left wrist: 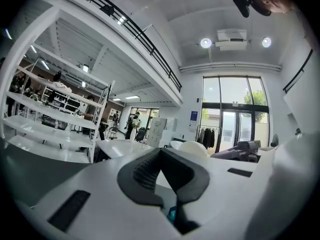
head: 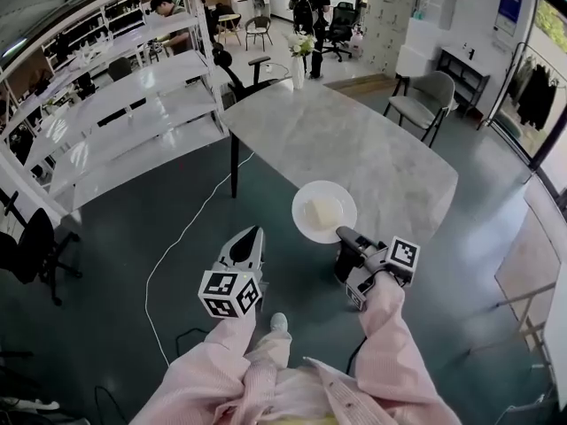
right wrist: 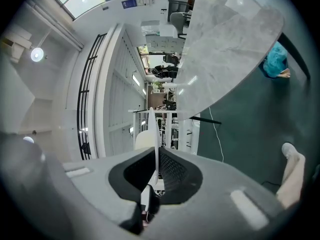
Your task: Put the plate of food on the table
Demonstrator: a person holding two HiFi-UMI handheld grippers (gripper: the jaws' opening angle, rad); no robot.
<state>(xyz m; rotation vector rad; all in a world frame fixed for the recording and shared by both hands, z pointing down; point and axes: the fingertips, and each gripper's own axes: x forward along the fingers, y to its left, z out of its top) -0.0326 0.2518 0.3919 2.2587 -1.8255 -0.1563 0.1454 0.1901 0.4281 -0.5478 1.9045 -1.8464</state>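
Bearing pale food (head: 323, 211), round white plate (head: 306, 226)

One plate (head: 324, 211) of food, one table (head: 354, 140), one flower vase (head: 299, 69), one left gripper (head: 249, 236) and one right gripper (head: 342, 235).

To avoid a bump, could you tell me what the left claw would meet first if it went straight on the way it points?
Probably the near edge of the grey marble-patterned table, which lies ahead of the left claw; whether it would clear the top is unclear.
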